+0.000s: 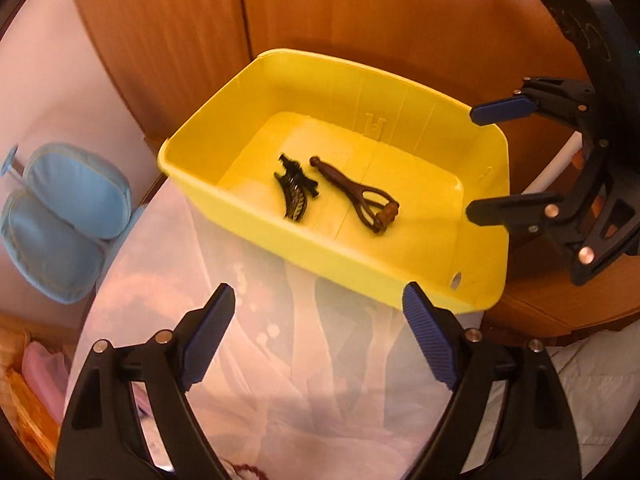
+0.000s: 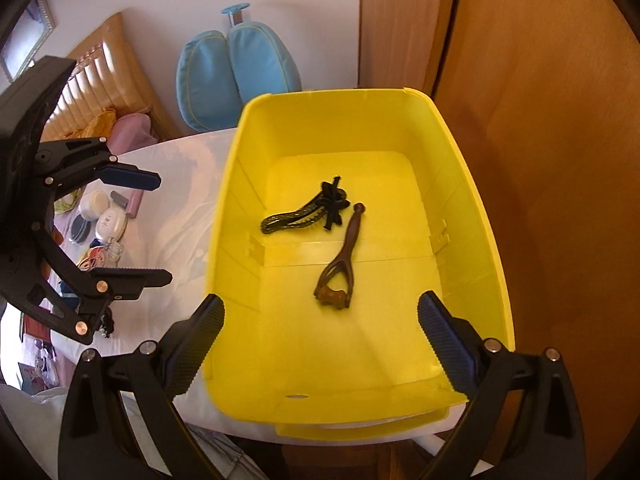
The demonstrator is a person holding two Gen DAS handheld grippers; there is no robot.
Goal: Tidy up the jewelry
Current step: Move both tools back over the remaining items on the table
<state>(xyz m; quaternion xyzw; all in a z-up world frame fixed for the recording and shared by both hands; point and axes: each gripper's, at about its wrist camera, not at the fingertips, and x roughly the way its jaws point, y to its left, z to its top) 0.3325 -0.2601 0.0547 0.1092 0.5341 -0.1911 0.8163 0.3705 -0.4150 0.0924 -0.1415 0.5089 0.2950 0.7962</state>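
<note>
A yellow plastic bin (image 1: 304, 252) (image 2: 484, 240) stands on a white cloth-covered table. Inside lie a black hair claw clip (image 1: 295, 192) (image 2: 308, 210) and a brown handled roller piece (image 1: 360, 196) (image 2: 340, 264), side by side and apart. My left gripper (image 1: 320, 336) is open and empty, just in front of the bin's near wall; it also shows in the right wrist view (image 2: 160, 228) to the left of the bin. My right gripper (image 2: 320, 344) is open and empty above the bin's near end; it shows in the left wrist view (image 1: 476, 160) at the bin's right rim.
Several small items, among them round white cases (image 2: 102, 216), lie on the table (image 2: 172, 184) left of the bin. A blue cushion (image 1: 64, 220) (image 2: 236, 80) stands beyond the table. A wooden wardrobe (image 1: 360, 12) (image 2: 540, 120) rises close behind the bin.
</note>
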